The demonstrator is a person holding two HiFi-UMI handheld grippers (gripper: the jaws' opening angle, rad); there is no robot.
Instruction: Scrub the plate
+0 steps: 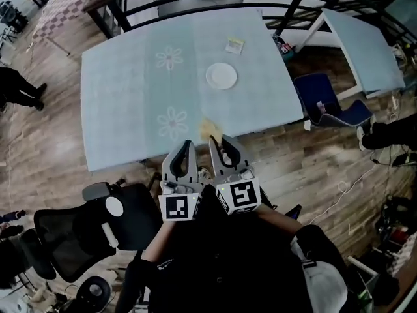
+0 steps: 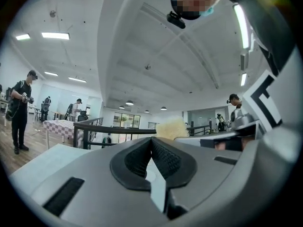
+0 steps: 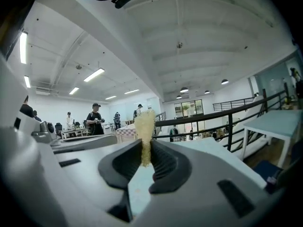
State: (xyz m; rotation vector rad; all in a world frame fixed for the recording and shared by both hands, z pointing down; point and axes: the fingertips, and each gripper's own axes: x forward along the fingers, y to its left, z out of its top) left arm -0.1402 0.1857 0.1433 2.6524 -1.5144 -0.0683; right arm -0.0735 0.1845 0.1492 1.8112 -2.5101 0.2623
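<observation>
Both grippers are being held side by side just above the near edge of the table, which is being covered by a pale blue cloth with white flower prints. The right gripper is being kept clenched on a yellow sponge; in the right gripper view the sponge is being pinched at its lower end between the ribbed pads, the rest standing up above the right gripper. The left gripper is being held closed on nothing; in the left gripper view the jaws of the left gripper are meeting at their tips, and the sponge is being seen beyond them to the right. The white plate is lying flat on the right half of the table, nearer the far edge than the near one, well apart from both grippers. A small square packet is lying beyond the plate, close to the far edge. A black office chair is standing on the wood floor off the near left corner.
</observation>
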